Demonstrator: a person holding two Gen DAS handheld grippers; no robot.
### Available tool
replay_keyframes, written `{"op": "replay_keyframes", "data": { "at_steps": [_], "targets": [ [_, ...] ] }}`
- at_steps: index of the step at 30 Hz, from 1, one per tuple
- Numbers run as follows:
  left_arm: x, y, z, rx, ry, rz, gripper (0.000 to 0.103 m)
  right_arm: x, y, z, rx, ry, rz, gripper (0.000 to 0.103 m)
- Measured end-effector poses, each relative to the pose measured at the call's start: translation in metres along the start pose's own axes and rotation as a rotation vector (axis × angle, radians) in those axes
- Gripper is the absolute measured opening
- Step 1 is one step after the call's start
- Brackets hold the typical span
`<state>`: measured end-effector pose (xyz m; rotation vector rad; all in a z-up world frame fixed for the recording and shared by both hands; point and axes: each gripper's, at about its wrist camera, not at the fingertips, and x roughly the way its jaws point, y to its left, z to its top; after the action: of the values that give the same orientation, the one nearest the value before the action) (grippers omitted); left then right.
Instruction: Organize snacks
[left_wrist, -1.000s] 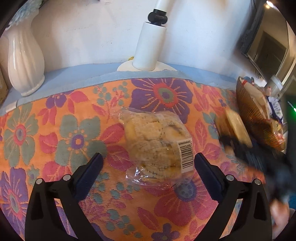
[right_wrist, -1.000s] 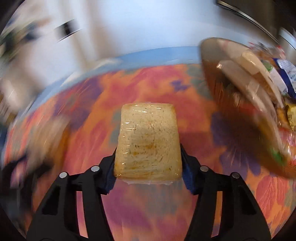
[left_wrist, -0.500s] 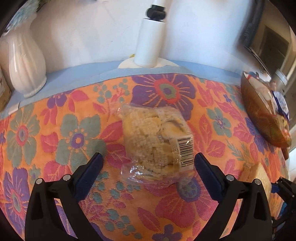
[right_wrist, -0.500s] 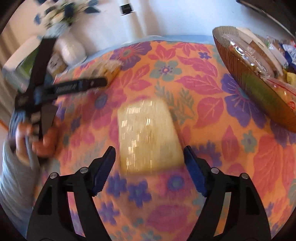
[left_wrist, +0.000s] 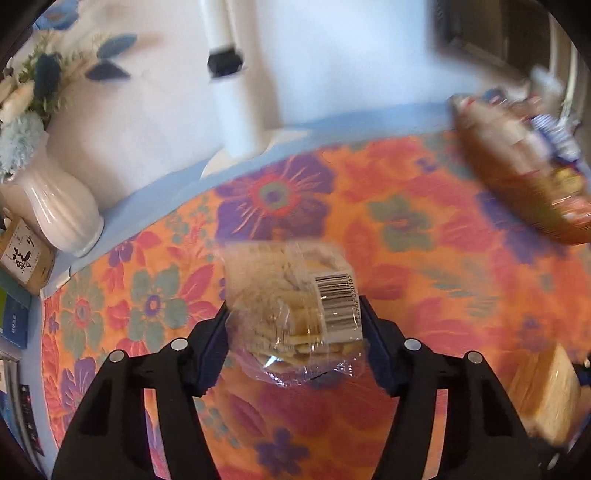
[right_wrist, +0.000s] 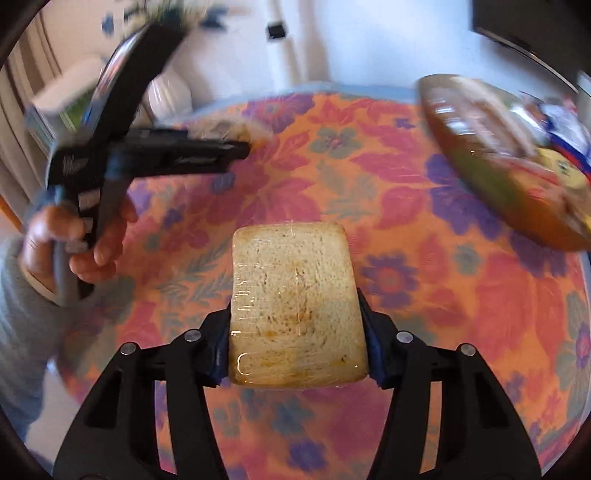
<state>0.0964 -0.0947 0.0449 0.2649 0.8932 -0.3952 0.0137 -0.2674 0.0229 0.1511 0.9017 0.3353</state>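
Observation:
A clear bag of pale crackers (left_wrist: 280, 295) with a barcode label sits between the fingers of my left gripper (left_wrist: 293, 310). The jaws are closing and the pads press its sides. It hangs just above the flowered orange cloth (left_wrist: 406, 280). My right gripper (right_wrist: 293, 314) is closing too, its blue pads pressed on a plastic-wrapped bread sandwich (right_wrist: 291, 295) held off the cloth. That sandwich (left_wrist: 546, 398) also shows at the lower right of the left wrist view. A brown woven basket (right_wrist: 480, 158) (left_wrist: 509, 192) of packaged snacks stands at the right.
A white vase (left_wrist: 55, 206) with blue flowers and a white lamp post (left_wrist: 236, 110) stand at the back by the wall. A labelled box (left_wrist: 22, 254) and books lie at far left. A person's hand (right_wrist: 92, 251) in a grey sleeve holds the left gripper.
The left gripper went from wide open around the cracker bag to closed on it and lifted it. The right gripper let the sandwich onto the cloth, then gripped and raised it again.

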Motion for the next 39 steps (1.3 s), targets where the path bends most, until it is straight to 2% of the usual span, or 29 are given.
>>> {"op": "replay_keyframes", "data": {
  "at_steps": [3, 7, 8, 11, 17, 20, 24, 25, 26, 27, 30, 34, 35, 39],
  "targets": [
    [-0.043, -0.014, 0.013, 0.004, -0.097, -0.127, 0.061, -0.051, -0.035, 0.008, 0.093, -0.088, 0.078, 0.057],
    [-0.095, -0.041, 0.044, 0.016, -0.214, -0.299, 0.059, -0.108, -0.079, 0.026, 0.196, -0.216, 0.127, 0.057],
    [-0.107, -0.051, 0.056, 0.026, -0.242, -0.350, 0.058, -0.121, -0.091, 0.033, 0.214, -0.248, 0.118, 0.057],
    [-0.120, -0.076, 0.082, 0.047, -0.274, -0.416, 0.058, -0.139, -0.119, 0.057, 0.258, -0.309, 0.032, 0.057],
    [-0.107, -0.118, 0.131, 0.041, -0.267, -0.508, 0.058, -0.137, -0.169, 0.098, 0.366, -0.332, -0.029, 0.057],
    [-0.097, -0.135, 0.155, 0.029, -0.281, -0.547, 0.058, -0.122, -0.191, 0.123, 0.425, -0.325, -0.055, 0.058],
    [-0.069, -0.148, 0.177, -0.033, -0.274, -0.637, 0.060, -0.098, -0.212, 0.149, 0.444, -0.237, -0.091, 0.059],
    [-0.053, -0.150, 0.179, -0.052, -0.248, -0.674, 0.063, -0.096, -0.214, 0.152, 0.441, -0.222, -0.118, 0.068],
    [-0.042, -0.151, 0.177, -0.064, -0.225, -0.683, 0.071, -0.098, -0.214, 0.152, 0.435, -0.228, -0.127, 0.078],
    [-0.033, -0.150, 0.173, -0.077, -0.201, -0.684, 0.081, -0.102, -0.213, 0.150, 0.423, -0.241, -0.127, 0.079],
    [-0.011, -0.136, 0.153, -0.092, -0.129, -0.645, 0.081, -0.114, -0.206, 0.139, 0.391, -0.274, -0.121, 0.081],
    [-0.021, -0.104, 0.132, -0.106, -0.125, -0.617, 0.083, -0.118, -0.189, 0.123, 0.389, -0.258, -0.051, 0.083],
    [-0.028, -0.096, 0.126, -0.112, -0.125, -0.618, 0.085, -0.119, -0.182, 0.118, 0.392, -0.249, -0.035, 0.086],
    [-0.052, -0.070, 0.105, -0.113, -0.142, -0.576, 0.086, -0.130, -0.147, 0.103, 0.357, -0.241, 0.015, 0.088]
  ]
}}
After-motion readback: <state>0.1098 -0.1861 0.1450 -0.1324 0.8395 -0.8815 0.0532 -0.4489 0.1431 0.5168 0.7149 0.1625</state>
